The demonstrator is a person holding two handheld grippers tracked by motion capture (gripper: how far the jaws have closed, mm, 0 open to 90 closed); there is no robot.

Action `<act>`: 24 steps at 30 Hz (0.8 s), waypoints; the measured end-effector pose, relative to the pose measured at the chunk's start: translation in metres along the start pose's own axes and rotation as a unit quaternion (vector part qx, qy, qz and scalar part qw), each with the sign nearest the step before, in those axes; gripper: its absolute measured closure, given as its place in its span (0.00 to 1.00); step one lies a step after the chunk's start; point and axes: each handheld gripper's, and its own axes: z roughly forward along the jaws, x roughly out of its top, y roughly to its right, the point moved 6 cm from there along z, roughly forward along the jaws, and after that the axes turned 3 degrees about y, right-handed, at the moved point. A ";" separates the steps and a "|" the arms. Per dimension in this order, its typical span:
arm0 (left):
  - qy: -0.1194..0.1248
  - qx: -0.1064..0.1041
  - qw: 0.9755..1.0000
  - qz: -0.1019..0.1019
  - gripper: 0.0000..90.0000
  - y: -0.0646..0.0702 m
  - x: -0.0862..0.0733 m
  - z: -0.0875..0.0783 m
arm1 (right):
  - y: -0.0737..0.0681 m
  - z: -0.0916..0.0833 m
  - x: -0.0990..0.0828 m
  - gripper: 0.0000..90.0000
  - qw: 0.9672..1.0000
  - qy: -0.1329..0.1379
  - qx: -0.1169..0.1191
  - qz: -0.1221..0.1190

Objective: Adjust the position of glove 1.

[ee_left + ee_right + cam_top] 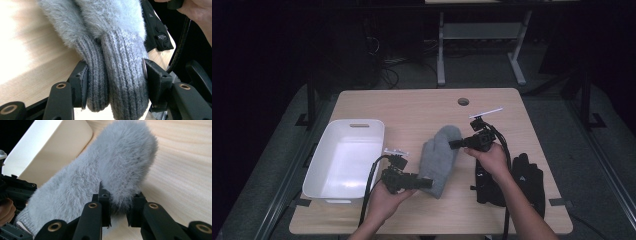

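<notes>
While white bin (344, 162) sits empty, both tongs (428, 183) (453, 144) clamp grey mitten pair (439, 157).

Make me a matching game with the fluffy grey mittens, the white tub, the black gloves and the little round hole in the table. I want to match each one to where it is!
Things:
1. grey mittens
2. white tub
3. black gloves
4. round hole

Places:
A. near the table's far edge
B. at the table's left side
C. pinched at both ends by the left gripper and the right gripper
D. lying on the table beside the person's right arm

Pairs: 1-C, 2-B, 3-D, 4-A
</notes>
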 end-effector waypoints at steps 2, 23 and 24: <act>0.001 0.001 1.000 0.004 0.49 0.001 0.002 -0.002 | -0.001 -0.001 0.002 0.85 1.000 0.004 0.003 -0.001; 0.027 0.001 0.999 0.021 0.48 0.010 0.022 -0.045 | -0.036 -0.016 0.039 0.86 0.999 0.022 0.031 -0.012; 0.030 0.001 0.999 0.020 0.48 0.009 0.022 -0.047 | -0.038 -0.016 0.041 0.86 0.999 0.020 0.031 -0.013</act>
